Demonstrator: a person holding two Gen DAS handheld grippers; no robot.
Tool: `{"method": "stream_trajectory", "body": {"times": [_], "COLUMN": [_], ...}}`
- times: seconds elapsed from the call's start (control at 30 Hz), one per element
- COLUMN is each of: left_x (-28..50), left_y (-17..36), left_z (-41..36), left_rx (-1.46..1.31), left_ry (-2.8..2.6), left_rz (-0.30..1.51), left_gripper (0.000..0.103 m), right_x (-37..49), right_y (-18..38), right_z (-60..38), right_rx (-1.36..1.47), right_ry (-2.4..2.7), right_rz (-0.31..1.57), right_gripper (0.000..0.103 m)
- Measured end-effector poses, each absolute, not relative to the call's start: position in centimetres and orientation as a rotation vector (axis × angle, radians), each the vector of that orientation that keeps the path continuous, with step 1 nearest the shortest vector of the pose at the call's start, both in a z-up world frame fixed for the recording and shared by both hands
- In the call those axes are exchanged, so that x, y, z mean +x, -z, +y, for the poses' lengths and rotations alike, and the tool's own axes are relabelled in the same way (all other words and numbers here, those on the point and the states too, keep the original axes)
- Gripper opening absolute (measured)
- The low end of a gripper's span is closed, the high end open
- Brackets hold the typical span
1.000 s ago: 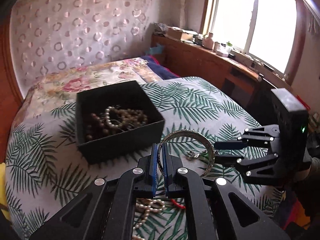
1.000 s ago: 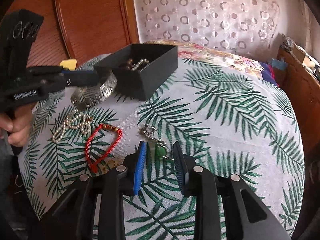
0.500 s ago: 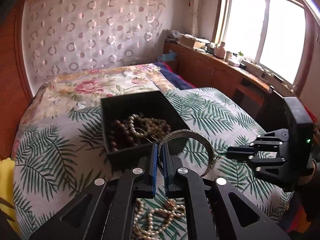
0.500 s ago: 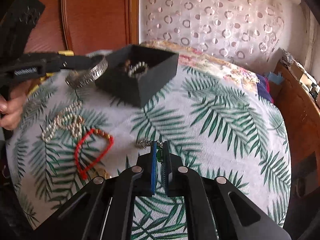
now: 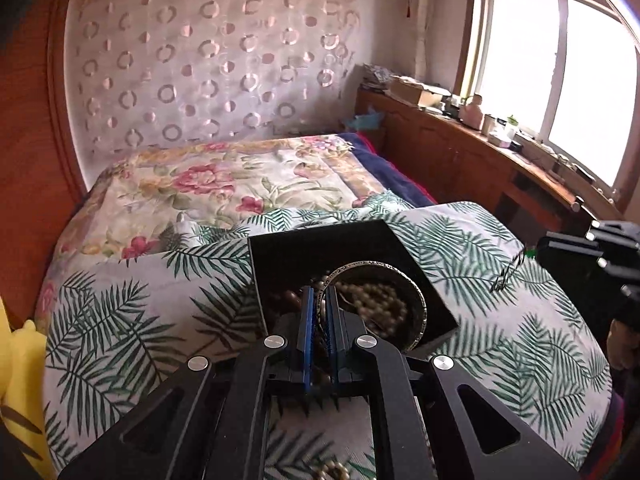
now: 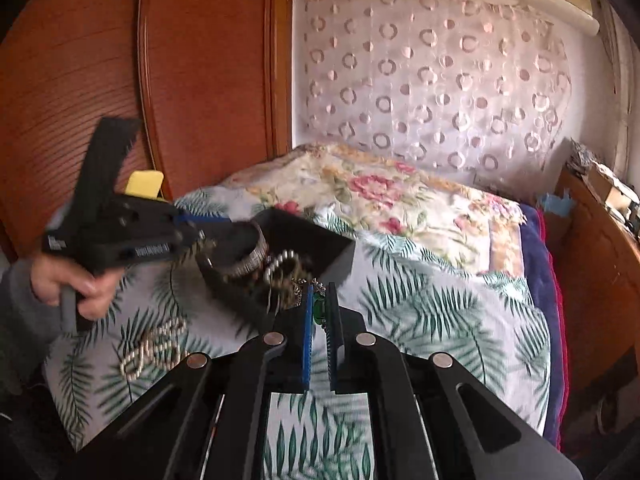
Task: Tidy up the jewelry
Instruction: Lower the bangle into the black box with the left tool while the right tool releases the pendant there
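Note:
My left gripper (image 5: 319, 294) is shut on a silver bangle (image 5: 416, 300) and holds it over the open black box (image 5: 320, 248), which contains pearl and dark bead strands (image 5: 380, 304). In the right wrist view the left gripper (image 6: 224, 232) holds the bangle (image 6: 254, 258) at the box (image 6: 316, 236). My right gripper (image 6: 319, 294) is shut on a green pendant (image 6: 318, 310) with a silver chain (image 6: 298, 290), lifted near the box's front corner. The right gripper (image 5: 536, 254) shows at the right edge of the left wrist view, chain (image 5: 506, 272) hanging.
A pearl necklace (image 6: 154, 350) lies on the palm-leaf cloth (image 6: 420, 312) left of the box. A floral bedspread (image 5: 224, 184) lies behind. A wooden wardrobe (image 6: 120, 80) stands left, a wooden counter (image 5: 480, 160) with bottles under the window right.
The left gripper carried the bangle forward to over the box. The right gripper closed on the green pendant and lifted it off the cloth toward the box.

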State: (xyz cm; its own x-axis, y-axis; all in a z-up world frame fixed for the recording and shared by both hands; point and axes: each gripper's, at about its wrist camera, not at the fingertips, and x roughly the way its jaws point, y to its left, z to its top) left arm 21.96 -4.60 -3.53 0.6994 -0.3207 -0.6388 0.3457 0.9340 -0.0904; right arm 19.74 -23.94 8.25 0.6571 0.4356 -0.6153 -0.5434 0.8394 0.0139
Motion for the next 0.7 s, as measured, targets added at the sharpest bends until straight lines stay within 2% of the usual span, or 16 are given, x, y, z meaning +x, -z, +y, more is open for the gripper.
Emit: {"method": "stream_trajectory", "body": {"times": [0.23, 0.7], "left_x": [23.7, 22.9], "left_y": [3.9, 1.7], "left_z": [-4.2, -2.5], "left_rx": [0.031, 0.031], "left_ry": [0.333, 0.243], "left_rz": [0.709, 0.616], "left_gripper": [0.010, 0.010], "right_x": [23.4, 26.6], "right_y": [-7.0, -4.6], "right_z": [-21.7, -19.1], "right_rx": [-0.179, -0.167], "right_ry": [-0.590, -0.629], "right_rz": [0.676, 0.724], "right_gripper": [0.007, 0.007]}}
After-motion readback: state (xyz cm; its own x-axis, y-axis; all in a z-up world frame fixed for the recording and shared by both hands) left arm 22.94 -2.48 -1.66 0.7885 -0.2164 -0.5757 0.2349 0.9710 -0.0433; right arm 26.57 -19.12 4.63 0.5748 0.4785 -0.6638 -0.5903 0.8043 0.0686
